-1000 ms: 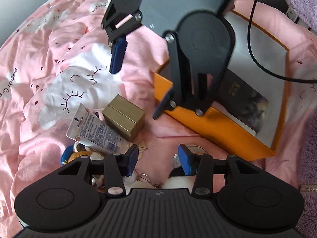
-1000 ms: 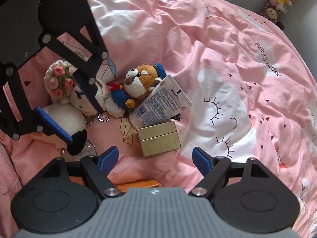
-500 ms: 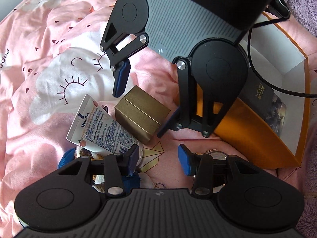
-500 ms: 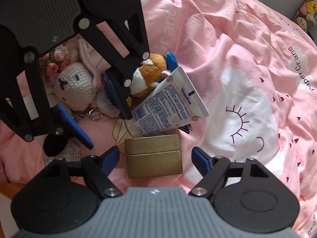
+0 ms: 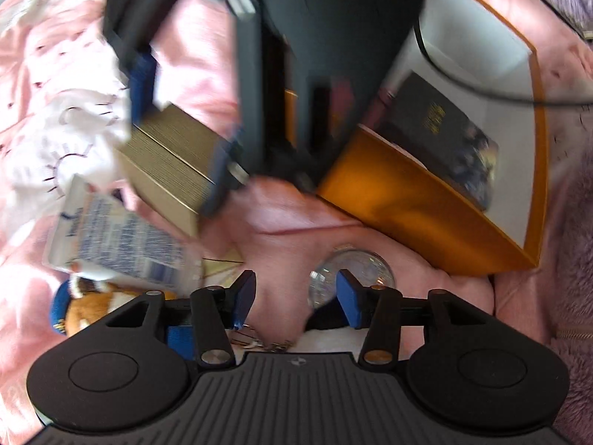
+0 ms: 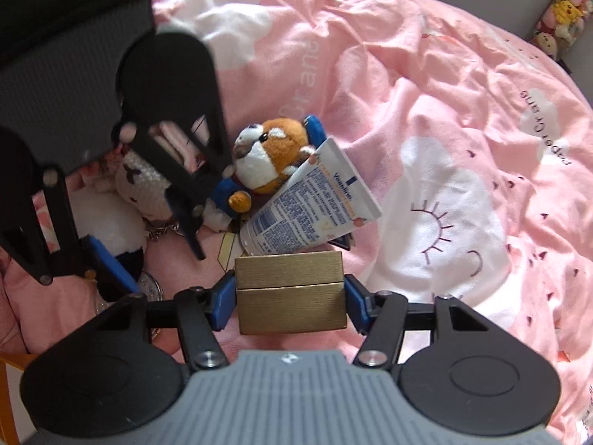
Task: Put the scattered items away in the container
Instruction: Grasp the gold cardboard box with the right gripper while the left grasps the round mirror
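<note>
- Hovering low over the pink bedspread [image 5: 289, 222], the left gripper [image 5: 292, 298] has just been opening and stands released with nothing between its blue pads; a clear glass ball [image 5: 355, 263] lies just beyond its right pad. Farther off and to the right sits the orange container [image 5: 418, 200], already holding a dark book [image 5: 441, 129]. To the left, blurred, the right gripper [image 5: 178, 126] straddles the gold box [image 5: 166, 159], with the lotion tube [image 5: 115, 237] near it.
- Closing in from the right wrist view, the right gripper [image 6: 290, 298] has just been narrowing around the gold box [image 6: 291, 293], its pads flush against both ends: grasping it, by the look of it. The lotion tube [image 6: 315, 207] leans right behind the box, with a plush dog [image 6: 267, 159] and a crocheted bunny [image 6: 141, 181] beyond, under the left gripper [image 6: 148, 244].
- Likely trouble: the box's smooth sides could slip from a light grip, lifting may drag the touching tube, and the two grippers work close enough to collide.
</note>
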Available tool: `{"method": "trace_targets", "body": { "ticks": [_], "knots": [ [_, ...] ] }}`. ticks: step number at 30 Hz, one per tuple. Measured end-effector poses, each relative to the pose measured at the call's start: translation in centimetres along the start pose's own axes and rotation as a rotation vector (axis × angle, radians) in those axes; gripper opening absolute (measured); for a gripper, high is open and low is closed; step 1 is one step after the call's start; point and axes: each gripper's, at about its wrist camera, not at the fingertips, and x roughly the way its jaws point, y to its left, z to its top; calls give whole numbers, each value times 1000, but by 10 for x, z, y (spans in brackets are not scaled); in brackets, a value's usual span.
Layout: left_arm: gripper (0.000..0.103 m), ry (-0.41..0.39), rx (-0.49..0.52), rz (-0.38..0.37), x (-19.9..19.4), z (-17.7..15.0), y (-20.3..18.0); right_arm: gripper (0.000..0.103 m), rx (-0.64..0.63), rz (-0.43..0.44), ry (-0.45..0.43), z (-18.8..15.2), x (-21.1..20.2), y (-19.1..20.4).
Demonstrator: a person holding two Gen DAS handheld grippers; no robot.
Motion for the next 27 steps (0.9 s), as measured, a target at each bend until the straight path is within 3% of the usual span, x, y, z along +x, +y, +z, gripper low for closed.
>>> {"method": "trace_targets", "body": {
  "ticks": [7, 12, 16, 23, 24, 27],
  "knots": [
    [58, 56, 36, -41, 12, 5, -15, 62, 136, -74, -115, -28, -71, -2],
    [58, 136, 67, -28, 31, 10, -25, 62, 219, -123, -190, -51, -125, 13],
    [68, 181, 46, -53, 43, 9, -23, 62, 259, -160, -198, -69, -147, 26],
    [74, 197, -32, -112, 53, 12, -18, 62, 359, -180, -159, -119, -161, 53],
    [74, 199, -31, -108, 53, 12, -19, 62, 371, -181, -153, -125, -160, 57],
    [57, 194, -24, -98, 44, 13, -23, 62, 407, -176, -146, -139, -159, 67]
  ]
}}
